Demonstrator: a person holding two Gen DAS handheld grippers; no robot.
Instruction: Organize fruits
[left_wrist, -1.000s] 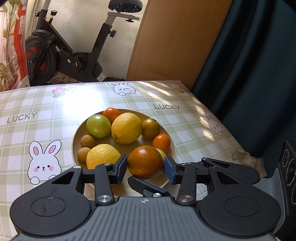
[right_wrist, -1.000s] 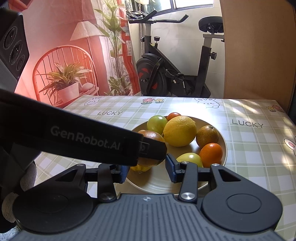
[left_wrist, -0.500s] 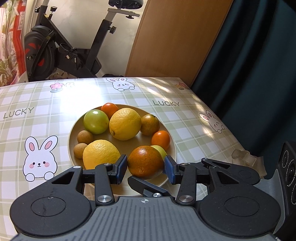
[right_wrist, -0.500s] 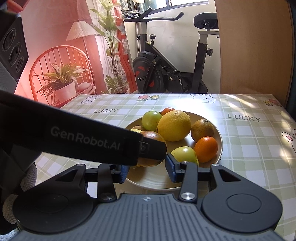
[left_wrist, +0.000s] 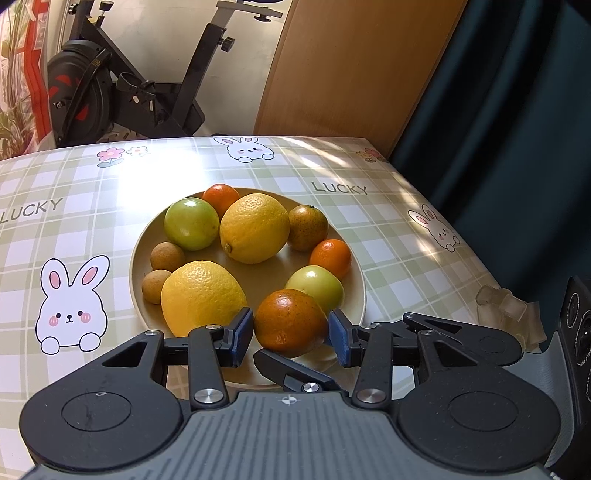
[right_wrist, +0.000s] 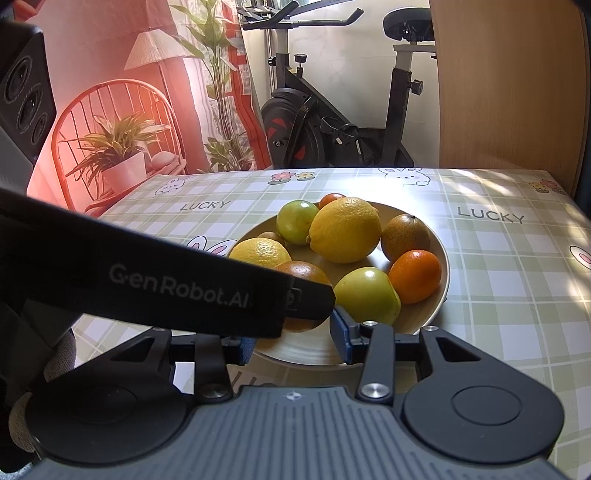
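Observation:
A tan plate (left_wrist: 354, 258) (right_wrist: 441, 258) on the checked tablecloth holds several fruits: two lemons (left_wrist: 255, 227), green apples (left_wrist: 190, 221) (right_wrist: 365, 295), small oranges (left_wrist: 330, 256) and brown longans (left_wrist: 166, 255). My left gripper (left_wrist: 291, 332) holds a dark orange (left_wrist: 290, 323) between its blue pads over the plate's near rim; the pads touch or nearly touch its sides. My right gripper (right_wrist: 295, 338) is open and empty at the plate's near edge. The left gripper's black body (right_wrist: 166, 280) crosses the right wrist view and hides part of that orange (right_wrist: 306, 273).
An exercise bike (left_wrist: 122, 85) stands beyond the table's far edge. A wooden panel (left_wrist: 351, 74) and a dark curtain (left_wrist: 498, 110) are at the right. A clear plastic piece (left_wrist: 506, 314) lies at the table's right edge. A rattan chair with plants (right_wrist: 110, 147) stands on the left.
Both grippers have drawn back and risen a little, so the plate sits further forward in view. The left gripper still carries the dark orange between its pads.

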